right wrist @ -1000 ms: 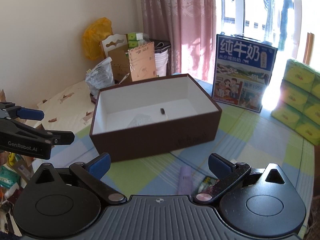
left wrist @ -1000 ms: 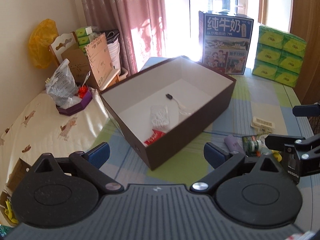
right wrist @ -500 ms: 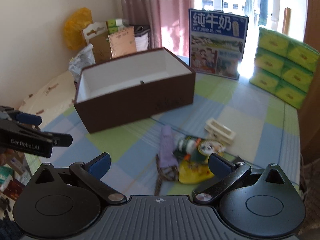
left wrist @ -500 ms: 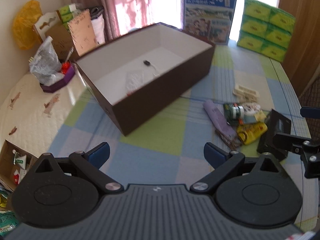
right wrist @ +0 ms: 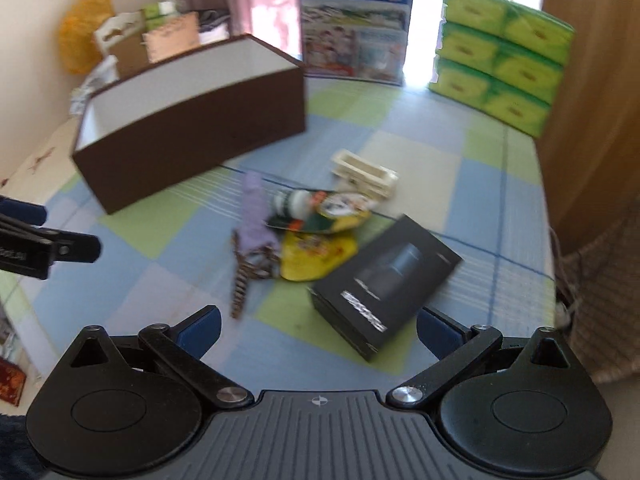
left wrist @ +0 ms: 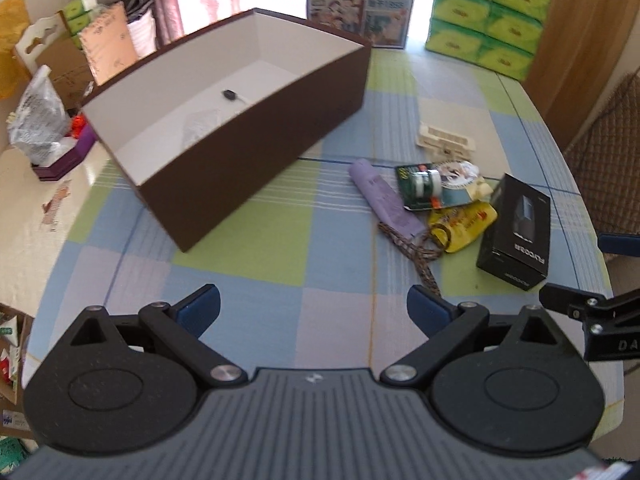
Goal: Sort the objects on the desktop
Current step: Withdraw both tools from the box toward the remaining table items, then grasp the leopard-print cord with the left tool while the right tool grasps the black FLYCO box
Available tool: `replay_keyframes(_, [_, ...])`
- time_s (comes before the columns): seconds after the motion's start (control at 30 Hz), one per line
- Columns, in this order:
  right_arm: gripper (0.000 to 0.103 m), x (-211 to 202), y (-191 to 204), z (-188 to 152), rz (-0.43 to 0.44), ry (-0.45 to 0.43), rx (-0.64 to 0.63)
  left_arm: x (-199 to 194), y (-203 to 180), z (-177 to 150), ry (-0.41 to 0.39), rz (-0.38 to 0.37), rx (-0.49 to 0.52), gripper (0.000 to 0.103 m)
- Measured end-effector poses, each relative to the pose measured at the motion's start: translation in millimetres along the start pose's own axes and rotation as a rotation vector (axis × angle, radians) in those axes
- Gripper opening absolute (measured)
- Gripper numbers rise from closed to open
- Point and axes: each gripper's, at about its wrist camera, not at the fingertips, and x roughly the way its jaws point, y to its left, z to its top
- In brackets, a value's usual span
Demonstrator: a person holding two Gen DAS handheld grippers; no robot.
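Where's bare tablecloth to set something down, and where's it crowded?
Bare: the checked cloth between the brown box and the left gripper, and the strip between the cream tray and the green tissue packs. Crowded: the pile of purple pouch, yellow packet and black carton.

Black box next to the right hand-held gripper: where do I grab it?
Probably across the black box's two long side edges, coming from above with the right hand-held gripper. It lies flat, its near end clear of the pile, and looks narrower than the open jaws.
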Motion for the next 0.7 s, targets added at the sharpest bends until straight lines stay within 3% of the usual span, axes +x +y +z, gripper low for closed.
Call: replay_keyframes(0.7, [0.101, 35.1, -55.2, -22.9, -0.156, 0.089, 0.284, 91.7, -71.8, 22.1, 0.097, -0.154, 0.201, 0.093])
